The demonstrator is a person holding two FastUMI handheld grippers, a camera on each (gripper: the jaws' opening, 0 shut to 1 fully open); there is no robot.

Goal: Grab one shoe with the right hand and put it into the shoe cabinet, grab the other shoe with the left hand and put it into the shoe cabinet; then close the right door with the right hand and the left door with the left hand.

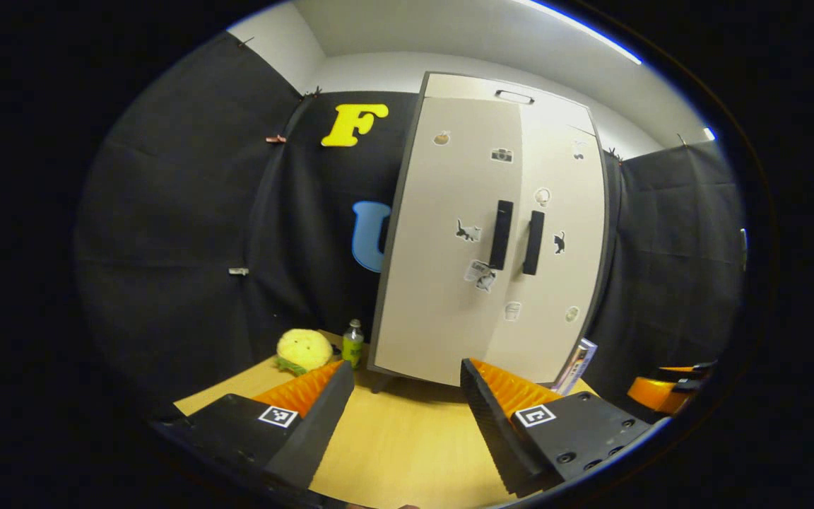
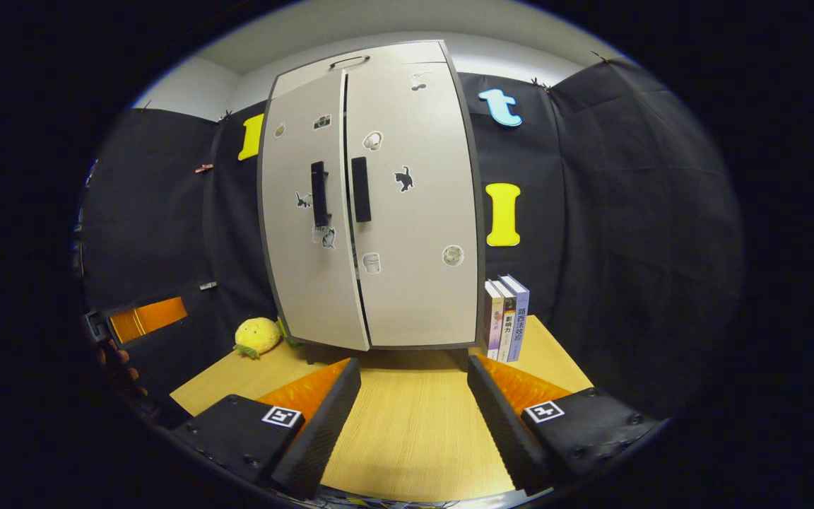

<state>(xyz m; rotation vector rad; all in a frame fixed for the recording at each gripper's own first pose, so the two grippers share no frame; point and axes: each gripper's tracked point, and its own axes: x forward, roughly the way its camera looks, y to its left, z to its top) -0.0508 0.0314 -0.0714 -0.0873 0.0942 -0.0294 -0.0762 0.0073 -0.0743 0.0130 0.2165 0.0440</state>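
Note:
The shoe cabinet [image 1: 492, 233] [image 2: 372, 205] stands upright on the wooden table, pale with dark edges and stickers. Both doors lie flush, the two black handles [image 1: 516, 237] [image 2: 340, 187] side by side at the middle seam. My left gripper [image 1: 407, 396] hovers open over the table in front of the cabinet, nothing between its fingers. In the right gripper view my right gripper [image 2: 414, 396] is likewise open and empty, facing the cabinet's front. The left gripper [image 2: 145, 318] also shows at the far left of that view, held by a hand. The right gripper [image 1: 668, 389] shows at the left gripper view's right edge.
A yellow plush toy [image 1: 304, 350] [image 2: 257, 336] and a small green bottle [image 1: 352, 343] sit left of the cabinet. Books [image 2: 506, 318] [image 1: 576, 364] stand upright at its right side. Bare wooden table [image 2: 414, 431] lies between grippers and cabinet. Black cloth walls close in all around.

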